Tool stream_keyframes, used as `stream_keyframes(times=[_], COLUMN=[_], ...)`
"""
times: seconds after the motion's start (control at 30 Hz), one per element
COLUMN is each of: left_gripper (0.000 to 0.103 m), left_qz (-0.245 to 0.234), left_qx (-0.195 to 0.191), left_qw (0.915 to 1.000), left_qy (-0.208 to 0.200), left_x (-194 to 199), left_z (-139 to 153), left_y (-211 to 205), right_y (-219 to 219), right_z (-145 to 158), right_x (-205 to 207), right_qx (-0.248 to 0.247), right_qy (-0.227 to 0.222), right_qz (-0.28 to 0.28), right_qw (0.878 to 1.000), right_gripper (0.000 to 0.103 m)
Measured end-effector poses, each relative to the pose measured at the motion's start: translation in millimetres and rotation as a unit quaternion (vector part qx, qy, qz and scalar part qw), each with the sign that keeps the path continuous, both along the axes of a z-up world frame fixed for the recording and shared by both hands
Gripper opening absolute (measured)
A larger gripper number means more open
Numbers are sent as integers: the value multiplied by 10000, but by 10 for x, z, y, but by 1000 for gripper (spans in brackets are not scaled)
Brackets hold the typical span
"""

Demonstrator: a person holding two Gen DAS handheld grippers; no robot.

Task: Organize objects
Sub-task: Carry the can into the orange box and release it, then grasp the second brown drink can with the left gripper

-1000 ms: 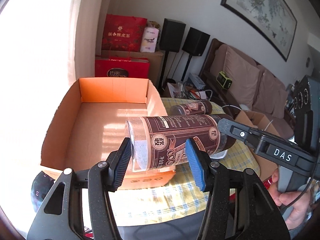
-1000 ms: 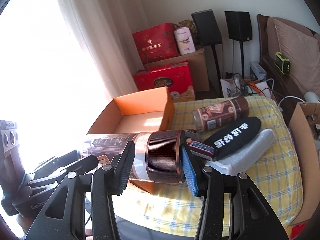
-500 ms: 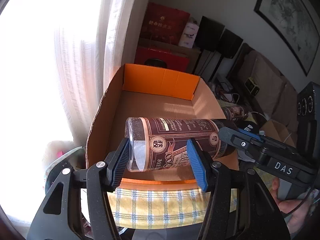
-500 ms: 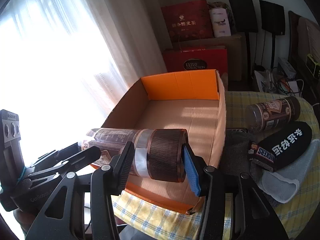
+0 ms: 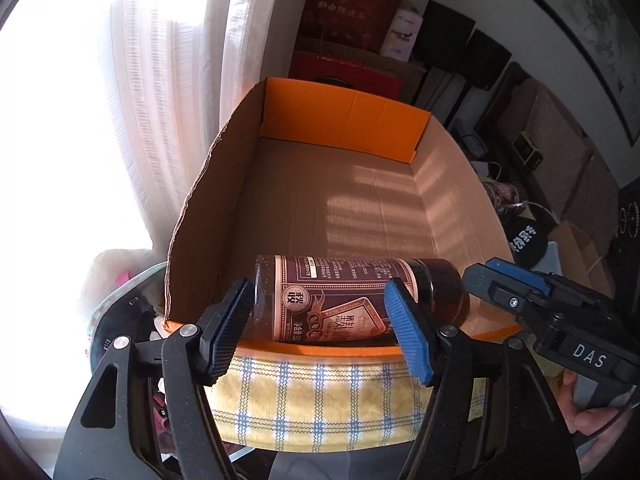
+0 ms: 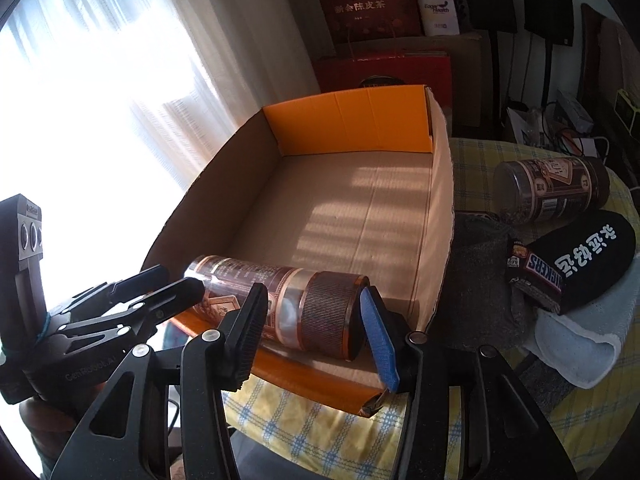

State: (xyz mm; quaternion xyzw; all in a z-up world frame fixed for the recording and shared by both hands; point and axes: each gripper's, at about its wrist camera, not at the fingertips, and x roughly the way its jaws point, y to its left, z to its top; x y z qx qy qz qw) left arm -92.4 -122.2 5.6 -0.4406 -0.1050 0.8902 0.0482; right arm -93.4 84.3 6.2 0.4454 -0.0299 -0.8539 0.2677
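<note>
A brown jar (image 5: 340, 300) lies on its side inside the near end of an open cardboard box (image 5: 360, 200), just behind the box's near wall, with its clear base toward the window side and its dark ribbed lid (image 6: 328, 312) toward the other. The left claw (image 5: 320, 320) straddles the jar's body; its jaws have just been opening, and both pads now stand clear of the jar, with the jar between them but not gripped. The right claw (image 6: 312, 320) straddles the lid end; its black pad sits against the jar's shoulder and its blue pad close by the lid's flat top, but whether they press on it cannot be told. Each claw shows in the other's view, at the opposite end of the jar. The box sits on a yellow checked cloth (image 6: 500, 160) and, apart from the jar, its floor shows only bars of sunlight. Outside the box, on the cloth to the right, a second jar (image 6: 552, 188) lies on its side, and nearer lie a black pouch (image 6: 592, 256) with white characters, a Snickers bar (image 6: 544, 276) beside it and a white towel (image 6: 572, 344) under them. A sheer curtain (image 6: 140, 80) hangs to the left of the box.
</note>
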Motion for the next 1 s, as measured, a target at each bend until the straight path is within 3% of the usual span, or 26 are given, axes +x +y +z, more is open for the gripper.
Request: stream_keyframes(times=[0.2, 0.37, 0.7, 0.73, 0.77, 0.83, 1.0], left_gripper=[75, 77, 77, 79, 90, 101, 101], left_qz=[-48, -267, -737, -746, -762, -821, -963], left_qx=[17, 135, 476, 440, 379, 287, 100], left_qw=[9996, 9986, 9955, 9954, 9953, 9941, 9926], left_qy=[260, 428, 365, 406, 460, 640, 733], left_x=[28, 23, -240, -264, -284, -308, -464], left_z=[244, 440, 637, 661, 685, 739, 818], left_y=[63, 232, 773, 837, 901, 1049, 1378], right_y=[178, 469, 1242, 1323, 1394, 1538, 1837], right_z=[251, 446, 619, 620, 621, 617, 612], right_x=[59, 57, -122, -131, -156, -214, -385], right_qx=[2, 138, 484, 514, 535, 566, 707], right_qy=[307, 553, 707, 712, 709, 669, 570], right_qz=[-120, -387, -1185, -1257, -1332, -1467, -1741], right_qw=[9995, 9976, 9892, 9882, 9871, 9853, 9805], right_gripper=[56, 71, 82, 84, 87, 90, 103])
